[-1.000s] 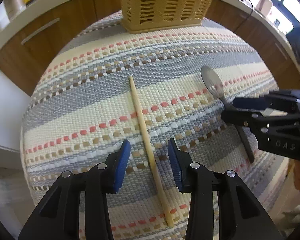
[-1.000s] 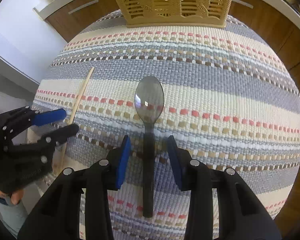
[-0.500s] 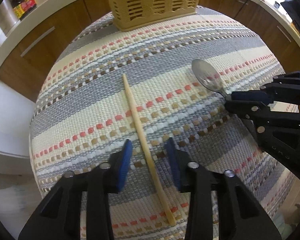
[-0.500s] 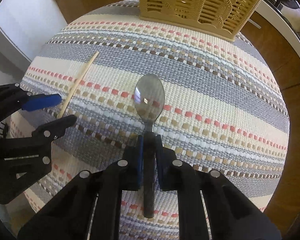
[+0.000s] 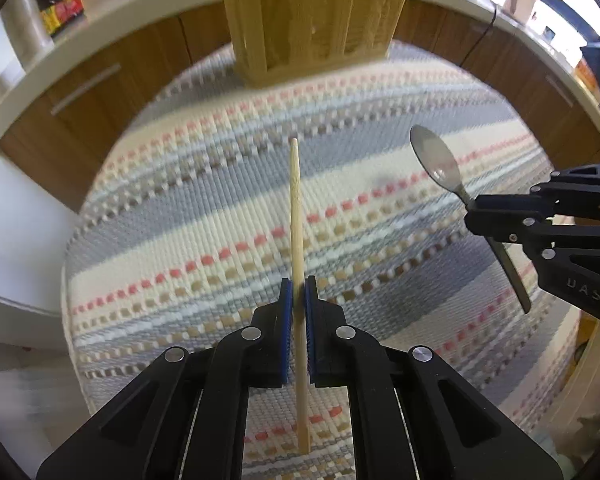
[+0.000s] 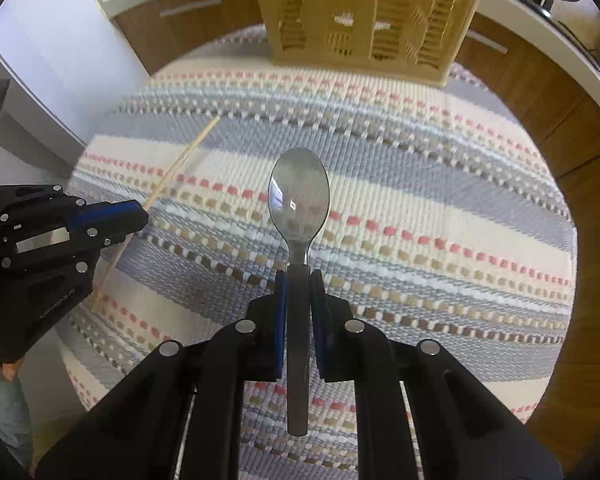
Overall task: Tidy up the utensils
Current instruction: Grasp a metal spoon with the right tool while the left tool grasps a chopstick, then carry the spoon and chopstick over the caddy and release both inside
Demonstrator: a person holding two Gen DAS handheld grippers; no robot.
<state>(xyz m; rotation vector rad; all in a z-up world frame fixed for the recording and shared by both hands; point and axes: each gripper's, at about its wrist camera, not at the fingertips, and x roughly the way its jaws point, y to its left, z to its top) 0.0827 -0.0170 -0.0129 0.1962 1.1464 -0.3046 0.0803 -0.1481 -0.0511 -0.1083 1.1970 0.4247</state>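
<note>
Pale wooden chopstick [image 5: 296, 216] pinched in left gripper [image 5: 299, 286]; steel spoon [image 6: 299, 200] clamped in right gripper [image 6: 299, 276]; tan slatted basket [image 6: 364, 12] at twelve o'clock, contents unseen

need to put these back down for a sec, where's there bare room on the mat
Most of the striped woven mat is bare: the wide band between the tan slatted plastic basket at the far edge and both tongs, plus its right side. It is crowded only near the thin wooden chopstick and the steel spoon.
</note>
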